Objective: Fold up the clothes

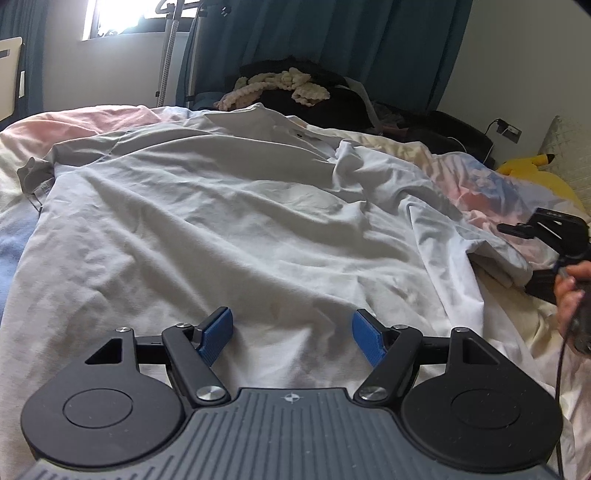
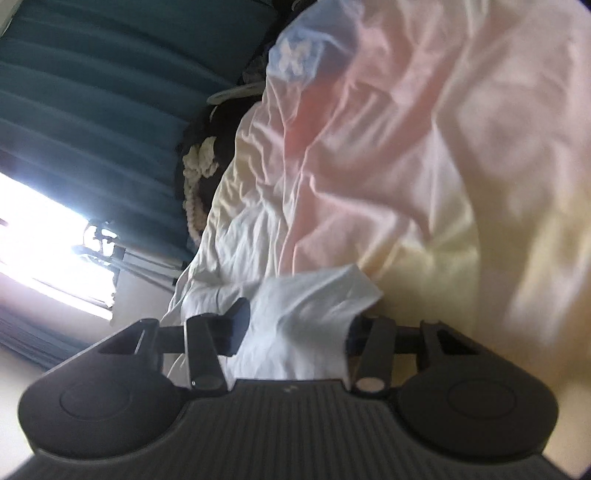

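Note:
A pale grey-white polo shirt [image 1: 229,206] lies spread on the bed, collar at the far end, rumpled along its right side. My left gripper [image 1: 293,332] hovers over the shirt's near hem, open, with nothing between its blue pads [image 1: 218,334]. My right gripper [image 2: 297,326] is rolled sideways at the shirt's right sleeve [image 2: 306,306]. It stands open, and the sleeve's white fabric lies between the spread fingers. In the left wrist view that gripper's black body [image 1: 550,236] shows at the right edge, held by a hand [image 1: 570,295].
A pastel pink, yellow and blue bedsheet [image 1: 480,184] covers the bed under the shirt. A dark clothes pile with a cream knit piece [image 1: 280,86] sits at the far end. A yellow plush toy [image 1: 535,170] lies far right. Teal curtains [image 1: 332,33] and a bright window [image 1: 122,18] stand behind.

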Tool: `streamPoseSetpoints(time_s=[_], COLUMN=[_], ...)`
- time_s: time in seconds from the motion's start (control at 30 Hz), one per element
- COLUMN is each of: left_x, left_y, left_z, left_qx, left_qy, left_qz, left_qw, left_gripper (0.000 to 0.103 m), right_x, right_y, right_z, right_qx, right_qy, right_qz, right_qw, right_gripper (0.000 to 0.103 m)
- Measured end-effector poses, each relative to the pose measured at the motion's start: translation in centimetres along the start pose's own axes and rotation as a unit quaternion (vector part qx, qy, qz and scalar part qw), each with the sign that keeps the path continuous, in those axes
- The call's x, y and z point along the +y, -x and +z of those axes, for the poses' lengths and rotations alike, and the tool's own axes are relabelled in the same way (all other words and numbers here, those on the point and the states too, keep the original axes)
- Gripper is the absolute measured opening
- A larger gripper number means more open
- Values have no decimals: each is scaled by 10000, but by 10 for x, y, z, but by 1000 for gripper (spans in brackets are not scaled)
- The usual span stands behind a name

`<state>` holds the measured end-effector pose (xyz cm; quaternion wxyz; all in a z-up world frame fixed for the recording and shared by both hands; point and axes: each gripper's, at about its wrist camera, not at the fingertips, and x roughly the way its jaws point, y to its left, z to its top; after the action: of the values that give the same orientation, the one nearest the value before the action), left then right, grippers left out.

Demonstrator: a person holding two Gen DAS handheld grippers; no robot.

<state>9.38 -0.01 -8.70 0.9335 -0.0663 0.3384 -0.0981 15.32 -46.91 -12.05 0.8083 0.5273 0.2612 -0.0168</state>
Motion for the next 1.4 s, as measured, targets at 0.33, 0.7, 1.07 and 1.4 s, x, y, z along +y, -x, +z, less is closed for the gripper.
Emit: streamPoseSetpoints(time_s=[0.33,0.7,1.07,1.4], left_x=[1,-13,-17,-20], left_y=[8,-1,-9,11], left_z=[2,-5,-9,-5], left_qx=[-213,-257,-170,-415], left_qy=[137,-280,-534,-540], left_qz=[-52,-42,28,-63], left_qw=[9997,9993,9984,9977], left_gripper=[75,76,77,77], right_x=[59,67,-31,32], right_y=[1,-14,-43,43], right_z=[54,100,87,22], right_qx=[-877,-1273,-962,-1011], right_qy=[663,2710,2283,2855], right_qz=[830,1220,-294,-631], right_qw=[9905,9463,9684,9509], right_gripper=[6,6,45,65])
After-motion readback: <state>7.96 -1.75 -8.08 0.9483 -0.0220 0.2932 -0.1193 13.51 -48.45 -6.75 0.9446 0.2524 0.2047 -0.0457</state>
